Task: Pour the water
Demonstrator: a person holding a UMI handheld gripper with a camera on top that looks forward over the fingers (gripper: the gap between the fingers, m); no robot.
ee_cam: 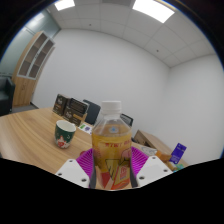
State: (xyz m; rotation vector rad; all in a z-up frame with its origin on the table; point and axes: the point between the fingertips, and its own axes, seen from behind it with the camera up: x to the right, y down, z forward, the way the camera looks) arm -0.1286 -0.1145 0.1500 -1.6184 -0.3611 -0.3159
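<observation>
So the hand-held gripper (111,172) was clamped on a clear plastic bottle (111,135) with yellowish liquid in it, both pink pads (86,160) pressed against its sides around the label. The bottle stood upright and looked lifted clear of the tabletop (25,135), with its white cap (111,105) on, so I'd guess pouring hadn't started and the upright hold was just to keep things from sloshing on the way over. A mug (65,132) with a green band sat on the tabletop off to the left beyond the fingers, near the far edge, which seemed the likely target. Some dark boxes (72,106) stood behind it along the far edge, and an orange box (150,142) plus a blue packet (177,153) lay toward the right side. Honestly that cap would need sorting before any water could go anywhere.
</observation>
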